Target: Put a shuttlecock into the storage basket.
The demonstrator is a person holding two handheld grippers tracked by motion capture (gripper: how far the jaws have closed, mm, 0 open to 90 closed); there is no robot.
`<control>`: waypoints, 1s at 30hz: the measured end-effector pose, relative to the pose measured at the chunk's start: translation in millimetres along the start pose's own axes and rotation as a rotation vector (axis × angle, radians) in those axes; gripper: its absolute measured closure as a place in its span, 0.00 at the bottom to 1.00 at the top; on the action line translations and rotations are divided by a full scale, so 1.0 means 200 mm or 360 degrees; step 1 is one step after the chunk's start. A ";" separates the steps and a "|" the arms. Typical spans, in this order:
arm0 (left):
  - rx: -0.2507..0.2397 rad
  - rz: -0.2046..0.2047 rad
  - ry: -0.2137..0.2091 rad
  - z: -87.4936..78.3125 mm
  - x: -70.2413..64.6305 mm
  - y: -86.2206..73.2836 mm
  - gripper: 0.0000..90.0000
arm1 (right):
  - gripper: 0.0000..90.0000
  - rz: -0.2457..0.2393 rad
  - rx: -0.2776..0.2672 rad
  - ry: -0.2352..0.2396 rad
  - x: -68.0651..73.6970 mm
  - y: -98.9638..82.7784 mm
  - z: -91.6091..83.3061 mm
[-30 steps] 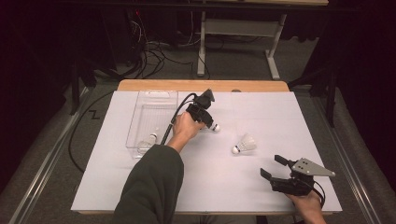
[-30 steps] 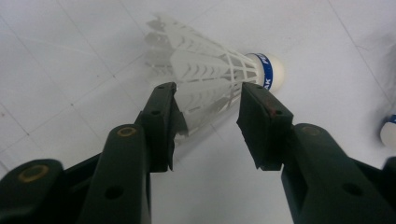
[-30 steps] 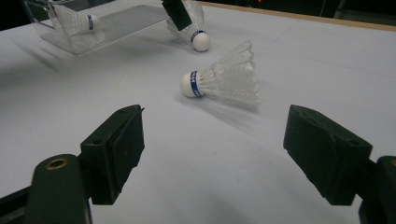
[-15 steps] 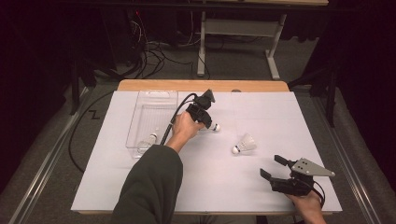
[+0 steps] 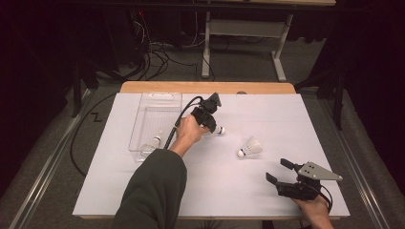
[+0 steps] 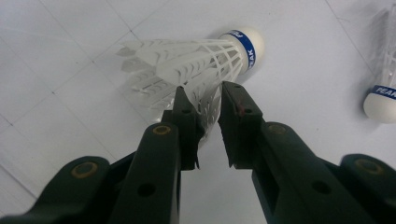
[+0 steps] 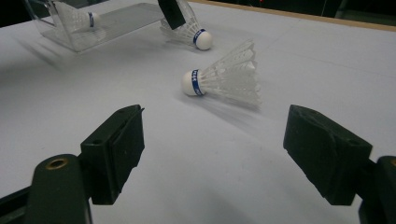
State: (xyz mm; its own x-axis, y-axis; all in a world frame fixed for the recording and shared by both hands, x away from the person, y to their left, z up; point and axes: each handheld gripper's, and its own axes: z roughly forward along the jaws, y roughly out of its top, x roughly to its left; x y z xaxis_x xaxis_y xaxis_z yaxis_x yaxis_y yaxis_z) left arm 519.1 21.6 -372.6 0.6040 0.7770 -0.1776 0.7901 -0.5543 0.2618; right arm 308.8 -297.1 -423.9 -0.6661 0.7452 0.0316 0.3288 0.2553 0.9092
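Shuttlecock (image 6: 201, 60) lying on white table (image 5: 143, 191), just right of clear plastic tray (image 5: 143, 125) holding another shuttlecock (image 5: 154, 141), left gripper (image 6: 203, 100) jaws just closing, skirt between them, right gripper (image 7: 212, 140) wide open, holding nothing, near second loose shuttlecock (image 7: 224, 77).

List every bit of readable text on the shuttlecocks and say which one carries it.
"PEAK": blue band on the cork of the shuttlecock between the left gripper's fingers.
"PEAK": blue band of the second shuttlecock at the left gripper view's right edge.
Blue band of the shuttlecock in the clear bin: too blurred to read.
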 end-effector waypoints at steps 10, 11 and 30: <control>-0.0001 0.0033 -0.0013 -0.02 -0.02 -0.01 0.89 | 0.23 0.0000 -0.0001 -0.0003 0.00 0.00 0.00; 0.0005 0.0034 -0.0014 -0.02 -0.02 -0.01 0.89 | 0.23 0.0000 -0.0001 -0.0003 0.00 0.00 0.00; -0.0004 0.0084 -0.0048 -0.02 -0.03 -0.02 0.99 | 0.23 0.0004 -0.0004 -0.0003 0.00 0.00 0.00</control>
State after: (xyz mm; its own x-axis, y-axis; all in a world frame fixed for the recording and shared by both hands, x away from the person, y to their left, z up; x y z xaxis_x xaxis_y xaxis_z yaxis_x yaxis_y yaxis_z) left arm 511.3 19.5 -368.7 0.6477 0.7373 -0.1922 0.7569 -0.5935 0.2737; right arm 308.1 -297.5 -423.5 -0.6640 0.7470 0.0333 0.3290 0.2519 0.9101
